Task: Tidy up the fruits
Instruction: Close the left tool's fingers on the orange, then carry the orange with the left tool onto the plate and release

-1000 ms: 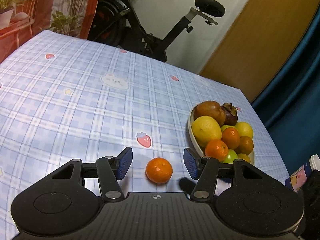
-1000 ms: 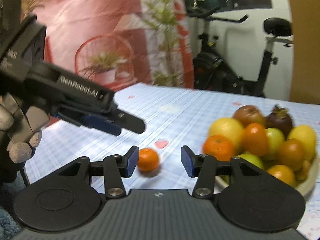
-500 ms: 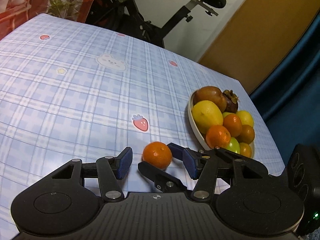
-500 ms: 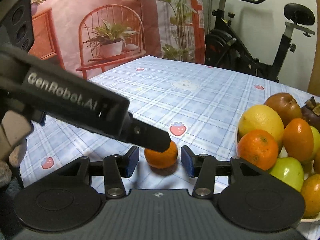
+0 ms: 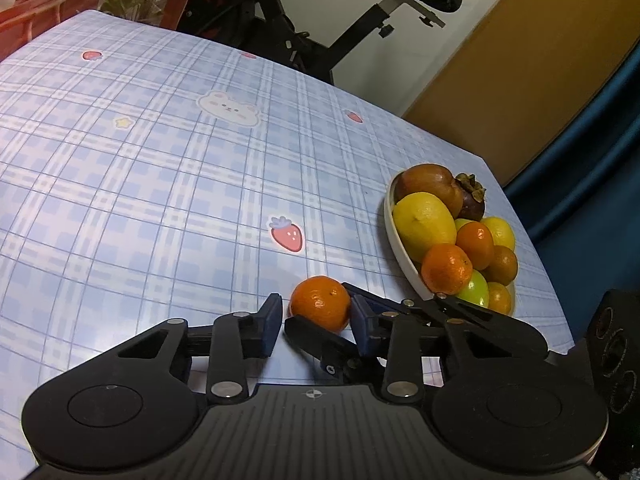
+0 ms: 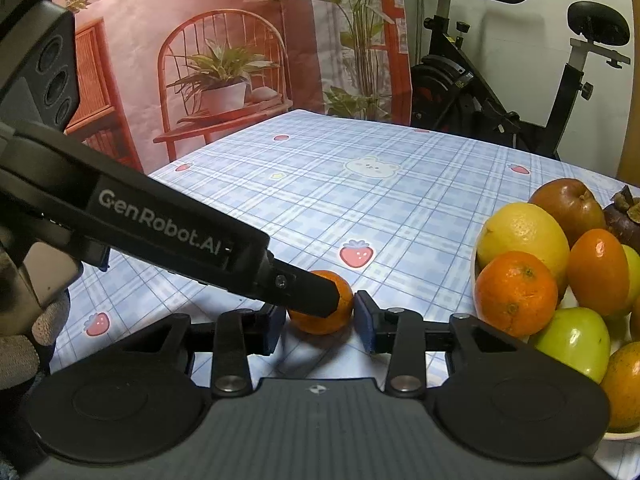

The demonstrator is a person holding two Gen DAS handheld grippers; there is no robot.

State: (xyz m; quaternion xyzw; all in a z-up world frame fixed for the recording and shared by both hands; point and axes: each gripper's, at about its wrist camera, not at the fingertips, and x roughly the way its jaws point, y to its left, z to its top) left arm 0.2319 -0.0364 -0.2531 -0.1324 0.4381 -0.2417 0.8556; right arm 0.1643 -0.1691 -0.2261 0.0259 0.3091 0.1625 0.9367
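A loose mandarin (image 5: 320, 300) lies on the blue checked tablecloth (image 5: 160, 200), just left of a white bowl (image 5: 400, 256) piled with fruit. My left gripper (image 5: 316, 318) is shut on the mandarin, one blue pad on each side. From the right, my right gripper (image 6: 320, 324) straddles the same mandarin (image 6: 316, 322) crosswise. Its jaws are closing and its pads lie against the fruit. One left finger (image 6: 304, 292) crosses the front of the mandarin in the right wrist view. One right finger (image 5: 316, 336) lies across the near side of the mandarin in the left wrist view.
The bowl (image 6: 616, 436) holds oranges, lemons, green apples, a brown apple and a mangosteen. An exercise bike (image 5: 360, 32) stands beyond the table's far edge, and a printed backdrop (image 6: 220, 60) hangs at the left. A gloved hand (image 6: 24, 344) holds the left gripper. The table's right edge runs close behind the bowl.
Both grippers came in on the mandarin and narrowed their jaws onto it. The right gripper swung in from the bowl side and now crosses the left one.
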